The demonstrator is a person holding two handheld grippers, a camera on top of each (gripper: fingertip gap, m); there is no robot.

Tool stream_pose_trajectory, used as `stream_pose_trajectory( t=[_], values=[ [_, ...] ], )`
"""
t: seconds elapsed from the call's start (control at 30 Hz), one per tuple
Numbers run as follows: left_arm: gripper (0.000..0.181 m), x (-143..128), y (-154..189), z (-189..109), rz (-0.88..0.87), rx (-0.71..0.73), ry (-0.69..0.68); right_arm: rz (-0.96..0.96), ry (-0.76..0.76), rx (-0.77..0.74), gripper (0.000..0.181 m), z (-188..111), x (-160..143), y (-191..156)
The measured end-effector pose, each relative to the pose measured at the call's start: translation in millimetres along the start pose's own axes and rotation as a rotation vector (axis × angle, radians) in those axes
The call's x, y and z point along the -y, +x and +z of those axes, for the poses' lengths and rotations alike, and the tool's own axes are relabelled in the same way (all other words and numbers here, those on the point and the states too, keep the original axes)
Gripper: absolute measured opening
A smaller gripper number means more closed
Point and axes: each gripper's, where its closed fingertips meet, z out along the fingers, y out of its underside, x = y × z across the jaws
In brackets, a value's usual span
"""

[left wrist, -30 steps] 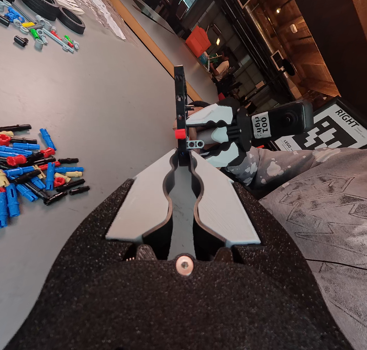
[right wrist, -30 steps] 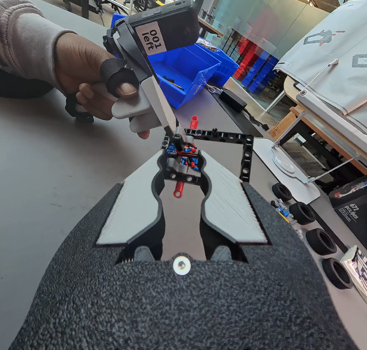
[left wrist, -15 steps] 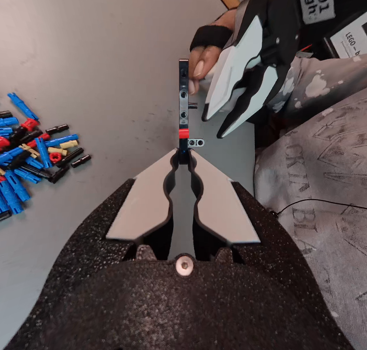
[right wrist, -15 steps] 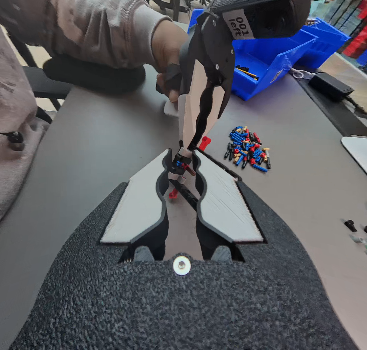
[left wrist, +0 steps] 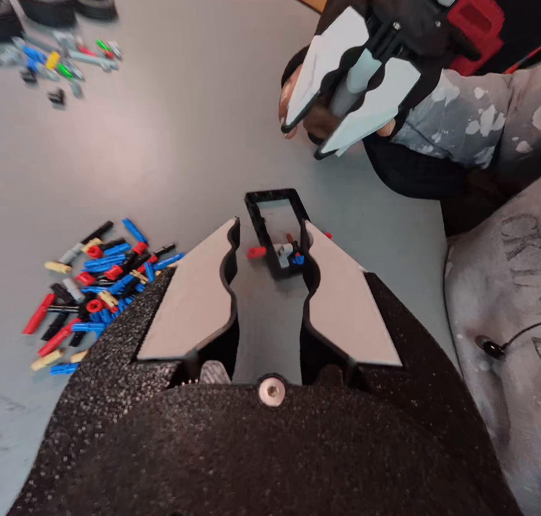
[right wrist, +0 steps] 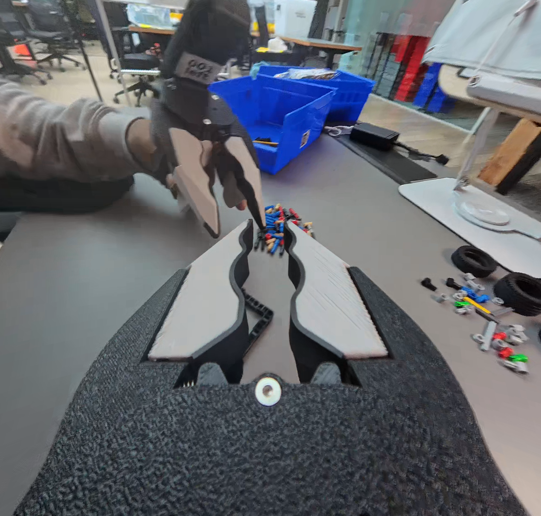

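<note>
Hovering jaws-apart, left gripper (left wrist: 270,220) straddles the frame (left wrist: 259,229) lying on the table (left wrist: 175,135); right gripper (left wrist: 303,141), empty and apart, at one o'clock; pins (left wrist: 99,282) at nine.

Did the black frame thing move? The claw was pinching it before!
Yes. The left gripper let go and now stands open. The black frame lies flat on the grey table beside the pile of pins, no longer standing upright between the fingers.

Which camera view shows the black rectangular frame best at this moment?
The left wrist view: the black frame lies flat on the grey table, nearly whole, between the open left gripper fingers. The right wrist view shows only one corner behind the right gripper.
</note>
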Motion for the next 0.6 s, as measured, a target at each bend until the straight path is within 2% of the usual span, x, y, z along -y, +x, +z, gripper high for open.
stream_pose_trajectory(
  t=[0.13,0.23,0.33,0.43,0.6],
  values=[
    [0.043,47.2,-21.5,-36.1,0.047,0.199,0.36,-0.026,0.103,-0.273,0.023,8.5,52.4,89.9],
    [0.047,55.0,-34.7,-59.1,0.038,0.317,0.495,-0.064,0.167,-0.429,0.022,19.2,103.2,160.5],
    [0.047,52.1,-47.6,-74.6,0.04,0.43,0.543,-0.122,0.205,-0.558,0.019,33.1,146.5,229.0],
    [0.048,52.6,-55.5,-82.4,0.038,0.474,0.56,-0.154,0.189,-0.639,0.016,51.2,167.4,287.3],
    [0.048,52.0,-58.1,-85.3,0.04,0.486,0.564,-0.214,0.126,-0.659,0.007,83.9,181.7,339.8]
  ],
)
